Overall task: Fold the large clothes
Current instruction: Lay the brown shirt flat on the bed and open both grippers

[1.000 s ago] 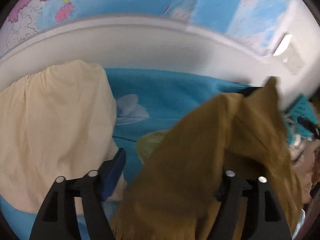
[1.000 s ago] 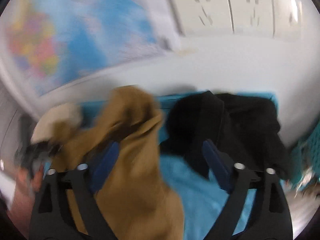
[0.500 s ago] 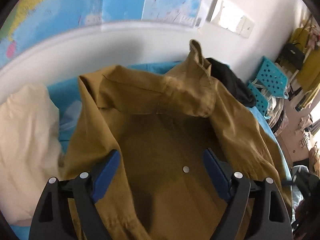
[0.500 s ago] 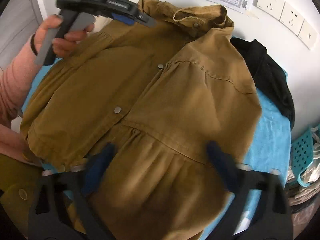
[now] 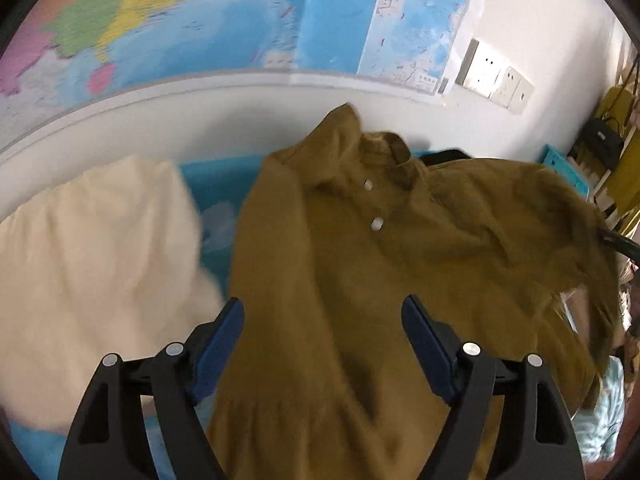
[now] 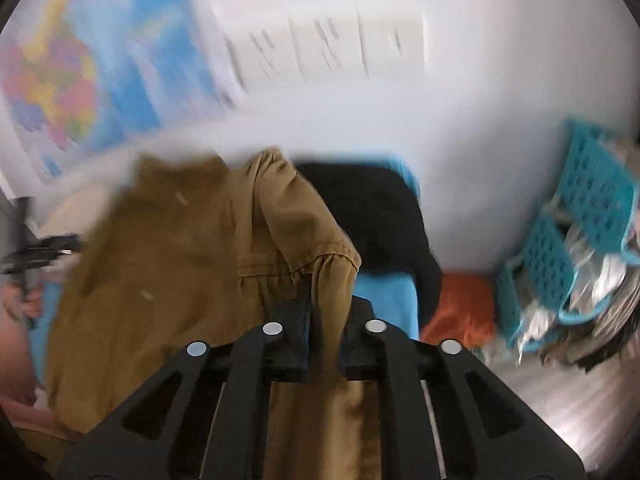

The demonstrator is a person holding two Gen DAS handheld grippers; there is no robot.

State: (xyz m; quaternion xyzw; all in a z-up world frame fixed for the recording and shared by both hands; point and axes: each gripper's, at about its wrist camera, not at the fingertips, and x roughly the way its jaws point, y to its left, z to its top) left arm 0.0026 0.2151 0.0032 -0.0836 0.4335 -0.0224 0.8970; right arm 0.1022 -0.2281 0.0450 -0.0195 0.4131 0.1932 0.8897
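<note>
A: Currently counted: one brown jacket (image 5: 360,280), one cream garment (image 5: 92,264), one black garment (image 6: 372,208), all on blue-covered bench (image 5: 216,188).

B: Confirmed. Right gripper (image 6: 324,320) jaws closing, pinching jacket fabric. Left gripper (image 5: 322,340) jaws closing slightly but spread wide above jacket, gripping nothing.

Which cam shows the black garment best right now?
Right wrist view. The black garment lies in the open on the blue cover, beyond the brown shirt, though motion-blurred. In the left wrist view only a dark sliver shows behind the shirt's collar.
</note>
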